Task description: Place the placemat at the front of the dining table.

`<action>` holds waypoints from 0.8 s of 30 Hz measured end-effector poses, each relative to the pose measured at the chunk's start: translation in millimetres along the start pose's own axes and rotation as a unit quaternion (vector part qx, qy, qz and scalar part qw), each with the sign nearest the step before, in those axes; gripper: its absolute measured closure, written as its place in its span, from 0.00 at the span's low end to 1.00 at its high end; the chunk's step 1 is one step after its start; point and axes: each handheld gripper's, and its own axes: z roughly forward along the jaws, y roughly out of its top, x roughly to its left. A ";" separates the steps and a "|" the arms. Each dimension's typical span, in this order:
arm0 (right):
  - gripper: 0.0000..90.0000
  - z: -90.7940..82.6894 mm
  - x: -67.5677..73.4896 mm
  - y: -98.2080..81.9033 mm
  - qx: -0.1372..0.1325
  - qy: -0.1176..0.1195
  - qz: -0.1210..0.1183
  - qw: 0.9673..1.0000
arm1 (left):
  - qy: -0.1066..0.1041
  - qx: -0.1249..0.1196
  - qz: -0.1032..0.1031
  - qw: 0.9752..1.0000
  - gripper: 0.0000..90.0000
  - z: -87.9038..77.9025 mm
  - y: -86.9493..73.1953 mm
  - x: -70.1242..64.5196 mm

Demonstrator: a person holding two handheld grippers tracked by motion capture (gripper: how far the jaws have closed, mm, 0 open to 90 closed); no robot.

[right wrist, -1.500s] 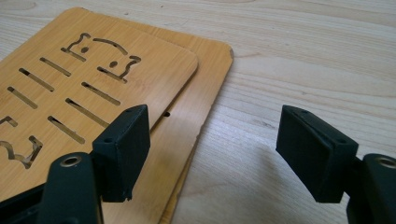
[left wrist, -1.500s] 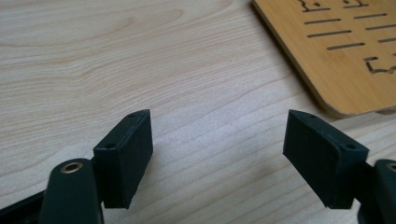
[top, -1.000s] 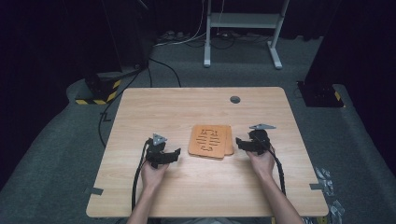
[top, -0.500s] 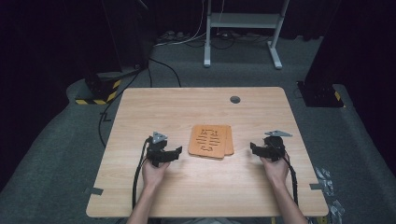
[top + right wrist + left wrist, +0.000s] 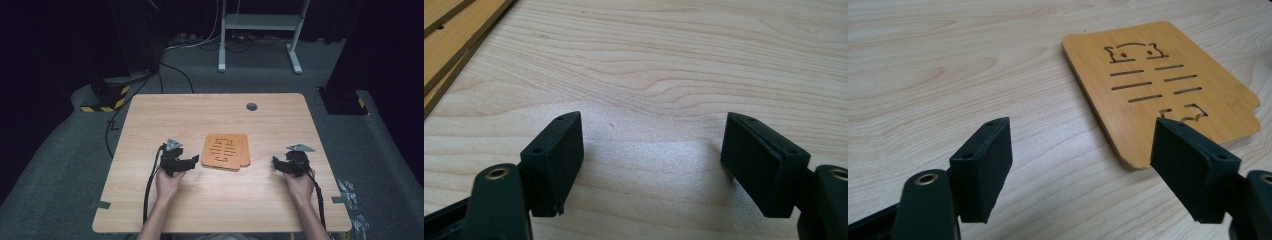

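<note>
two wood boards (image 5: 226,151) lie stacked mid table (image 5: 210,210). left gripper (image 5: 192,160) sits just beside them, jaws apart, empty. right gripper (image 5: 276,164) rests off to the side, jaws apart too. next, i think, left must slide in and pinch the edge.

- Desk (image 5: 210,200): pale wood grain, smooth, matt.
- Boards (image 5: 1168,85): honey-coloured wood, smooth, slight sheen, slots cut through.
- Tool pads (image 5: 555,160): black plastic, matt, finely rough.

Table (image 5: 200,120) evenly lit, surroundings dark, pictures slightly soft.
</note>
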 end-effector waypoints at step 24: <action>0.27 -2.8 -3.9 -2.5 0.002 -0.008 0.004 1.000 | 0.012 0.028 0.019 0.999 0.29 27.5 0.7 -13.8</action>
